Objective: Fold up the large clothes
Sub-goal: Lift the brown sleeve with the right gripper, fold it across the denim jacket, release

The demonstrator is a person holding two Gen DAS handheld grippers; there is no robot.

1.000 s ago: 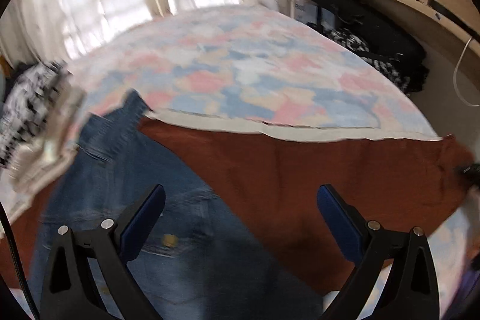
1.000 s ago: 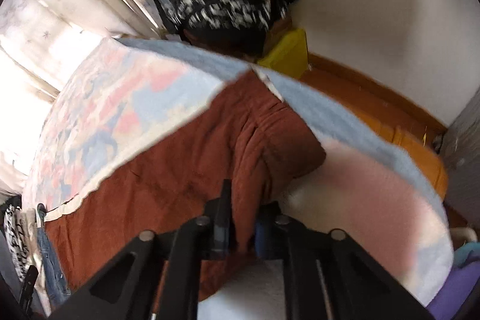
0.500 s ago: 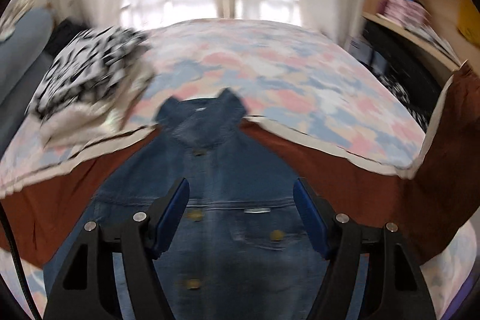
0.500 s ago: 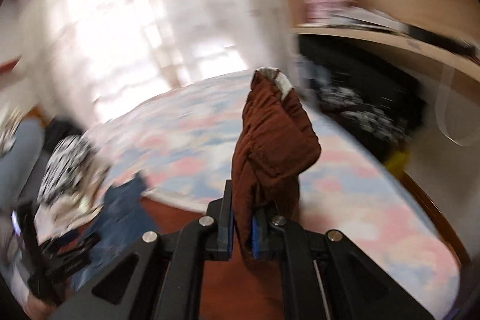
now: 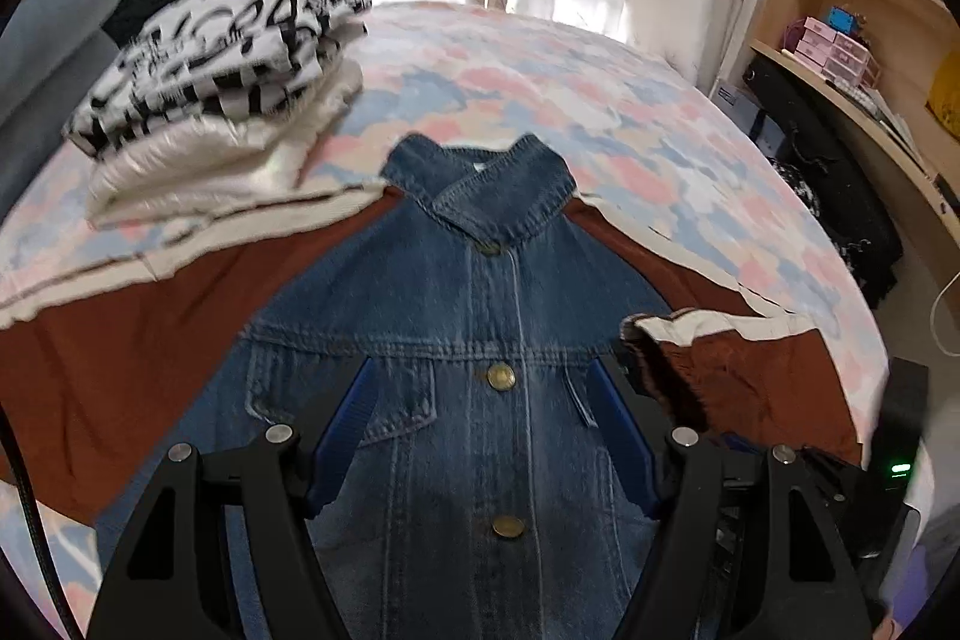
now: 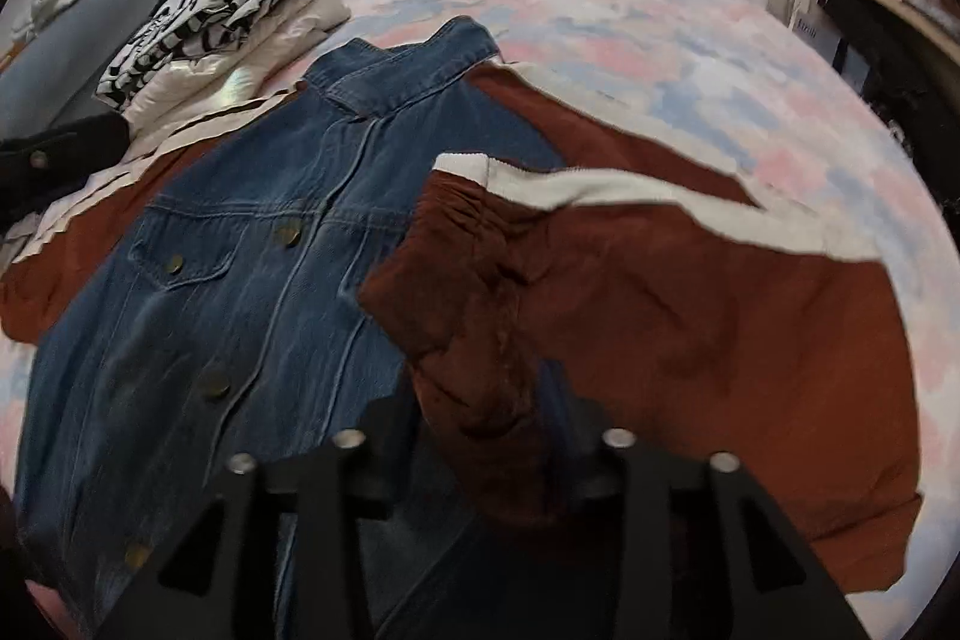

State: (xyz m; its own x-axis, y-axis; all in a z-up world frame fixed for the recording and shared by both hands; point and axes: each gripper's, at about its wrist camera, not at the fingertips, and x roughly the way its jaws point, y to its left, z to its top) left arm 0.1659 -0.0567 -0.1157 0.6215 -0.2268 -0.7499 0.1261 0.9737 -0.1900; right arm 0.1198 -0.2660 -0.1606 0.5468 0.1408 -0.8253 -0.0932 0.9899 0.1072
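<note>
A blue denim jacket (image 5: 480,292) with brown, cream-striped sleeves lies buttoned, front up, on the bed. My left gripper (image 5: 480,400) hovers open over its chest, its blue pads (image 5: 342,424) either side of the button line and holding nothing. The right sleeve (image 6: 660,292) is folded in across the jacket (image 6: 252,250), its cuff towards the chest. My right gripper (image 6: 483,418) is over that sleeve; its jaws are opening, and the bunched brown cloth still lies between them. The left sleeve (image 5: 120,340) is spread flat out to the left.
A stack of folded clothes (image 5: 228,58), black-and-white print on top of cream, sits at the back left of the pastel bedspread (image 5: 540,100). Curtains hang behind the bed. A wooden desk and shelves (image 5: 840,40) with dark bags below stand to the right.
My right gripper has carried the brown sleeve from the bed's right edge in over the jacket front, and its jaws have parted. My left gripper has swung over the jacket's chest.
</note>
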